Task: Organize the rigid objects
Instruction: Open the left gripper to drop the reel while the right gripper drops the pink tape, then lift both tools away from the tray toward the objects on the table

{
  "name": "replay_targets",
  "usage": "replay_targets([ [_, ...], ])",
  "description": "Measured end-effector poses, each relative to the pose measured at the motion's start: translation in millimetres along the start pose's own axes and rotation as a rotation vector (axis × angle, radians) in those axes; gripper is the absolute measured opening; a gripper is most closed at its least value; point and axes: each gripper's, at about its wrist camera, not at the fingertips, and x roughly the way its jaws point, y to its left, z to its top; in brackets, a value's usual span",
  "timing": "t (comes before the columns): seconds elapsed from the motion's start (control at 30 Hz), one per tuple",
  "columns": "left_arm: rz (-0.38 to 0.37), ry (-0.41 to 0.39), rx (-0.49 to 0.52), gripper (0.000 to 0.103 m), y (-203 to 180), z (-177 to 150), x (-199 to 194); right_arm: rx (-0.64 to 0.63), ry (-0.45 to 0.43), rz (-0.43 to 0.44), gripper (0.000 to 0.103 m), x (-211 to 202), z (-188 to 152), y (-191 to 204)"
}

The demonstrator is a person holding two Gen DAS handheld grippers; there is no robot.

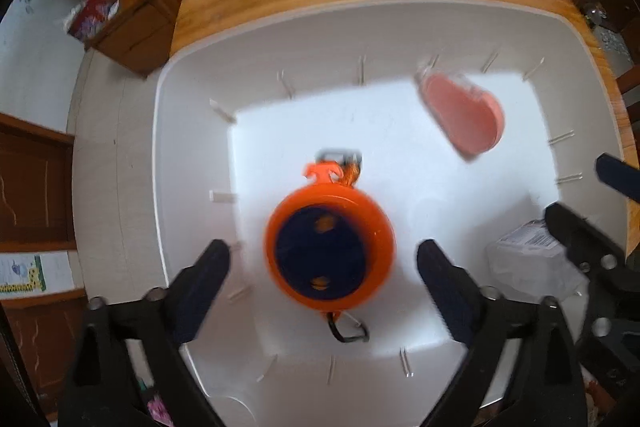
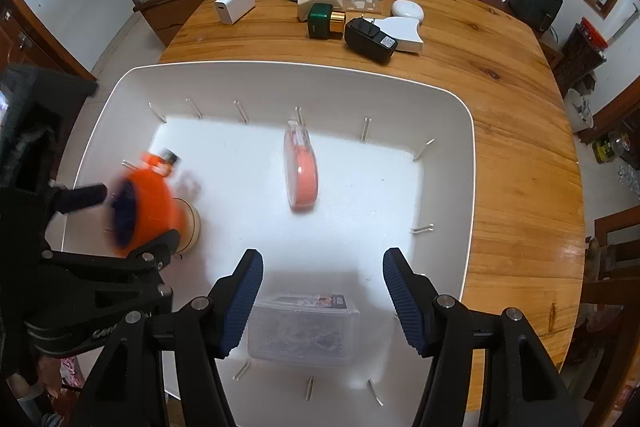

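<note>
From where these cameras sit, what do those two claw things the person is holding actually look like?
Both are black plastic tools. The left gripper and the right gripper each have two angled arms joined with silver bolts, ending in dark blue ribbed pads. Pale, blurred lettering marks the left one's body. No cables, hands or sleeves show.

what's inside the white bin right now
Inside the white bin: an orange reel, blurred, between open left gripper fingers, a pink disc on edge, and a clear box below the open right gripper. The box's contents are unclear.
</note>
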Motion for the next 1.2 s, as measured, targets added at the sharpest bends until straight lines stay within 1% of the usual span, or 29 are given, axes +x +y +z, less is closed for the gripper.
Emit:
replay_targets([
  [0.1, 0.034, -0.034, 0.018, 0.098, -3, 1, -8, 0.001, -0.004, -0.001, 0.063, -1, 0, 0],
  [0.17, 0.028, -0.037, 0.012, 0.098, -2, 1, -10, 0.005, -0.009, 0.000, 0.064, -3, 1, 0],
  [0.3, 0.044, -0.048, 0.002, 0.098, 1, 1, -16, 0.004, -0.026, -0.002, 0.063, -10, 2, 0],
  [0.43, 0.042, -0.058, -0.016, 0.098, 5, 4, -22, 0.001, -0.046, -0.001, 0.063, -18, 2, 0],
  [0.8, 0.053, -0.093, -0.049, 0.098, 12, 6, -47, 0.024, -0.104, 0.004, 0.063, -44, 2, -10],
  [0.87, 0.053, -0.101, -0.058, 0.098, 14, 5, -52, 0.031, -0.119, 0.014, 0.063, -51, 2, -13],
  [1.07, 0.055, -0.135, -0.087, 0.098, 17, 3, -67, 0.022, -0.205, 0.026, 0.064, -78, 0, -17],
  [1.2, 0.058, -0.154, -0.105, 0.098, 18, 1, -76, 0.014, -0.231, 0.068, 0.064, -93, -1, -18],
])
